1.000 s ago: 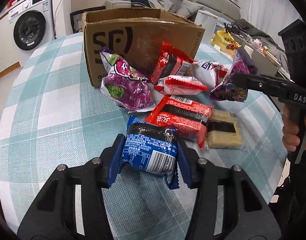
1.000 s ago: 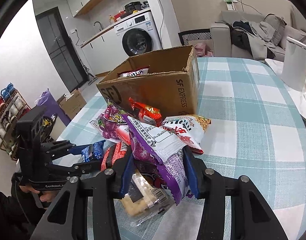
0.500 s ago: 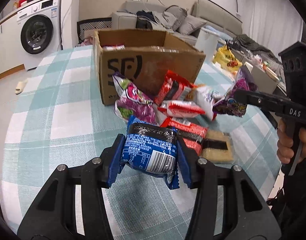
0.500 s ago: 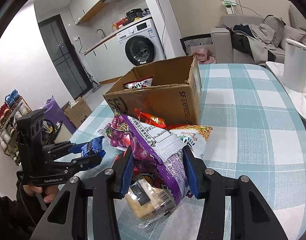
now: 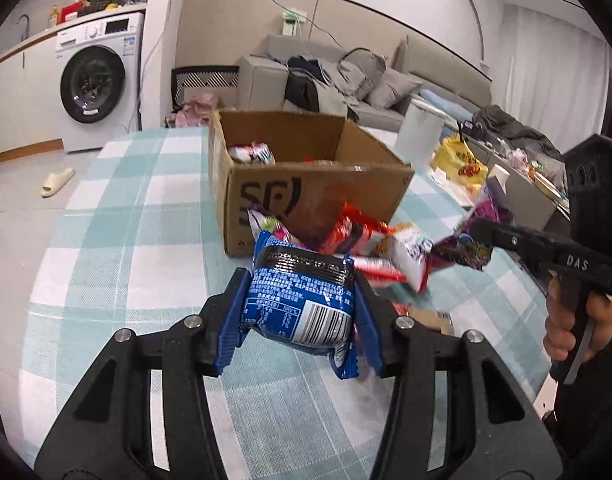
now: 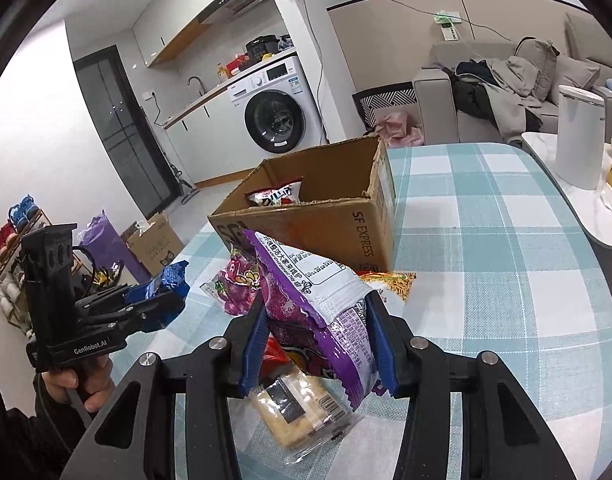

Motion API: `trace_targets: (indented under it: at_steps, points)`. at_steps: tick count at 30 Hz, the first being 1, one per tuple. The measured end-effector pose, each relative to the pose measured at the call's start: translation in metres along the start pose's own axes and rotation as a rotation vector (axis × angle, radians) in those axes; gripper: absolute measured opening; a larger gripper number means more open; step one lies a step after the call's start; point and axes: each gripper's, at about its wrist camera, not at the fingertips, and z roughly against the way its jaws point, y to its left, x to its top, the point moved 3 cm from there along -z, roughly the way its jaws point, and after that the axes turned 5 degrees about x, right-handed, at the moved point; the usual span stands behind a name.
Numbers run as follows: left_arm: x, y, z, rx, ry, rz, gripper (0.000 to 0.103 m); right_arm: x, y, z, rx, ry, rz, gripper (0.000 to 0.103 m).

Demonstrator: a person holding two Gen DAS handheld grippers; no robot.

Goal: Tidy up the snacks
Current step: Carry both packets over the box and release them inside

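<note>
My left gripper is shut on a blue snack packet, held above the table in front of the open cardboard box. My right gripper is shut on a purple snack bag, also lifted, near the box. The box holds a red-and-white packet. Red, white and purple snack packets lie piled against the box's front. A clear-wrapped pale cake lies under my right gripper. The left gripper also shows in the right wrist view, the right gripper in the left wrist view.
The table has a teal-and-white check cloth. A white canister stands on a side table at right. A washing machine and a sofa stand beyond the table.
Both grippers have risen with their packets and now look down into the box from higher up. The snack pile has not moved.
</note>
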Motion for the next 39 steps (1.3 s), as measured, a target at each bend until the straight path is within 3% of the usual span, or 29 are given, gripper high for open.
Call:
trace_targets:
  at_steps: [23, 39]
  points:
    - [0.068, 0.002, 0.003, 0.048, -0.103, 0.028, 0.047, 0.055, 0.021, 0.008, 0.009, -0.105, 0.022, 0.047]
    - [0.097, -0.017, -0.015, 0.042, -0.122, -0.013, 0.047, 0.083, 0.024, -0.003, 0.030, -0.130, 0.014, 0.047]
